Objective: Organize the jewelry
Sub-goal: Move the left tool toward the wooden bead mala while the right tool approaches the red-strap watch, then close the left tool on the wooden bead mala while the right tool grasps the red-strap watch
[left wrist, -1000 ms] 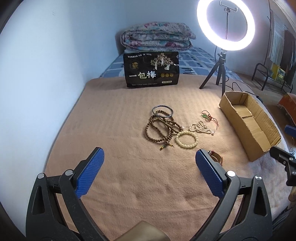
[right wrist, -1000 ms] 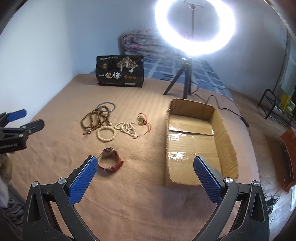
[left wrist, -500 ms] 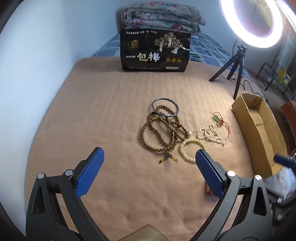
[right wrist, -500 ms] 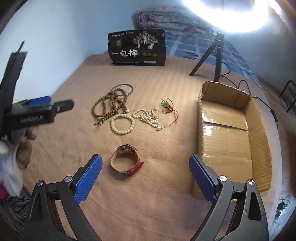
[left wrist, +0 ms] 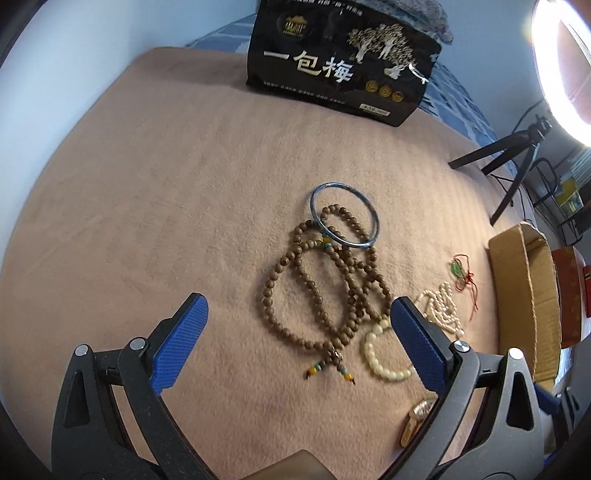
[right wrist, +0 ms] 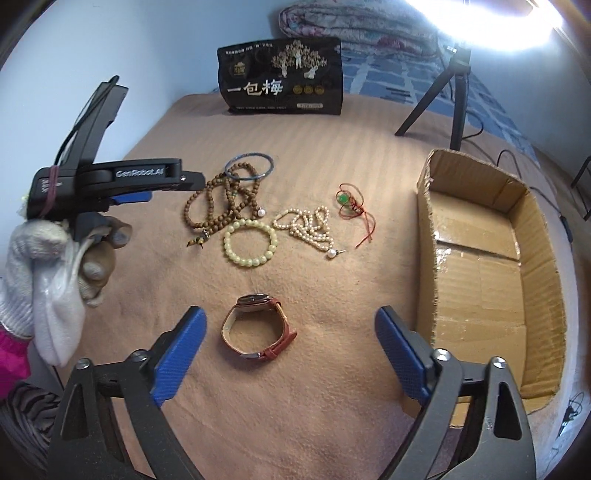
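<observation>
Jewelry lay loose on tan blanket [right wrist: 332,424], none boxed yet. Nearest: red-strapped watch [right wrist: 258,328], framed by right gripper [right wrist: 290,354], jaws wide but closing, nothing pinched. Beyond: cream bead bracelet [right wrist: 250,242], pearl strand [right wrist: 308,229], brown prayer beads [left wrist: 325,291] under left gripper [left wrist: 297,338], spread empty. Farther: blue bangle [left wrist: 344,214], cardboard box [right wrist: 480,258] alongside. Reach stage, seemingly; next likely lowering, pinching watch strap.

A home bedroom: a bed [right wrist: 332,147] under a tan blanket, a folded quilt [right wrist: 354,22] at its head.
</observation>
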Demonstrator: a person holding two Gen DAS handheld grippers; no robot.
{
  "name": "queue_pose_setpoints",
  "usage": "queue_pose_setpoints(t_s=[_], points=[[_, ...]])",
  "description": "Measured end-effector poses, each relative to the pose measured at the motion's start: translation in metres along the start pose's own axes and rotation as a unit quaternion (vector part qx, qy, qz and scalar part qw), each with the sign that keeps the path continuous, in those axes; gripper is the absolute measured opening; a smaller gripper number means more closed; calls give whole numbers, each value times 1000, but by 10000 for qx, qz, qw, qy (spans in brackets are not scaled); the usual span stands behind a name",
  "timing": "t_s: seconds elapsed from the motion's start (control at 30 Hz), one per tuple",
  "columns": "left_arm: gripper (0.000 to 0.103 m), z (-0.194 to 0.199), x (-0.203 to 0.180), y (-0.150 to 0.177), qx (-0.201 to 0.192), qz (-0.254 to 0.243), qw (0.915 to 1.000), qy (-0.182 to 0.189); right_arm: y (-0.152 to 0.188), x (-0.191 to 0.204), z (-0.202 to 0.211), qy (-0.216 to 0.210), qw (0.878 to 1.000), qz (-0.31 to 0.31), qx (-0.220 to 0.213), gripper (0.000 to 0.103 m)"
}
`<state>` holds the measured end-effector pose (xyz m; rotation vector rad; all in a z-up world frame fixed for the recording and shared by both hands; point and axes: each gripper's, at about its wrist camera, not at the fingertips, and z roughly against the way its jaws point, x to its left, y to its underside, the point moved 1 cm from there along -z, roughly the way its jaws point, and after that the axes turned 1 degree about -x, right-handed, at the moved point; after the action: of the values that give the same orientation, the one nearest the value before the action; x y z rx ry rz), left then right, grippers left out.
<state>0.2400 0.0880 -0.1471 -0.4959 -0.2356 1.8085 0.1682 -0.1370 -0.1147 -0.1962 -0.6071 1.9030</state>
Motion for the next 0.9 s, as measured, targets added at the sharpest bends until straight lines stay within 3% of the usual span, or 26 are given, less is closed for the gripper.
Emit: queue_pose_setpoints(t_s=[0.13,0.5,0.77,0.9], points=[[101,-11,4,-7,93,319,9993,177,-1,-1,-8,-45,10000,-1,86,84],[101,-43,-9,-11,399,322,9983,264,-5,-1,-31,-178,9992,-77,356,77],[101,-58,-30,-16,400,134,9991,74,-5,-2,-44,-194,9983,-101,542,68],[98,-66,-41,-16,380,-111,9989,-232,-4,0,-51,-152,9978,-52,637,61]])
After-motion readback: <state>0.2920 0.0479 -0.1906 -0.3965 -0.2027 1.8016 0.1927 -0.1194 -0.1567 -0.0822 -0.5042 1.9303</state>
